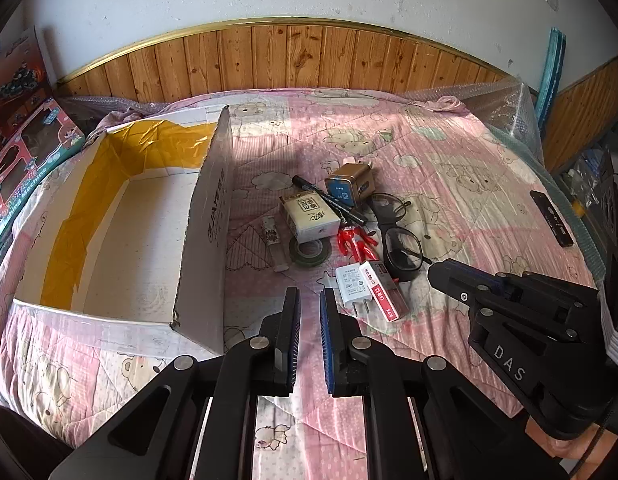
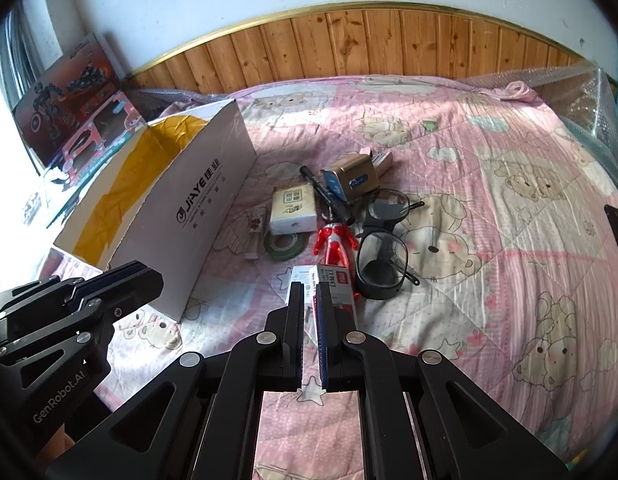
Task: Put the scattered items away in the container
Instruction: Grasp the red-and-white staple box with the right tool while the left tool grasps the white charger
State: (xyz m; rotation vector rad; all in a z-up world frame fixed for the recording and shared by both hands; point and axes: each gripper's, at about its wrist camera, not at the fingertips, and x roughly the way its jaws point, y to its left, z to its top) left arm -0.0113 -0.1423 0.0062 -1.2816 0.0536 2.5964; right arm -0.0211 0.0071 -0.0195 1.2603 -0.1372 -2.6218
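Clutter lies in a loose heap on the bed [image 1: 489, 184], on a pink quilt printed with bears, and none of it is in the box yet. The cardboard box [image 1: 207, 236] stands open at my left, its floor bare and yellow tape lining its inner walls.

Both my tools hang above the quilt with nothing between the jaws. My left gripper [image 1: 310, 300] has its jaws a little apart, pointed at the bare quilt between the box's near wall and the heap. My right gripper [image 2: 309, 294] has a narrow gap too, and its tips sit just short of the white charger [image 1: 355, 286] and the red-and-white staple box [image 1: 383, 290], which lie side by side at the heap's near edge.

Farther back I see the red toy figure [image 2: 335, 242], a roll of green tape [image 2: 285, 245], a small white carton [image 2: 291, 210], a black marker [image 2: 325, 192], a small gold-coloured box with a blue face [image 2: 351, 180] and black-framed glasses [image 2: 383, 254], some touching or overlapping.

I judge this the very start: choosing a first pick. The nearest pair suits my right jaws, which should widen, drop over one flat piece, close across its short side, then carry it left over the box wall.
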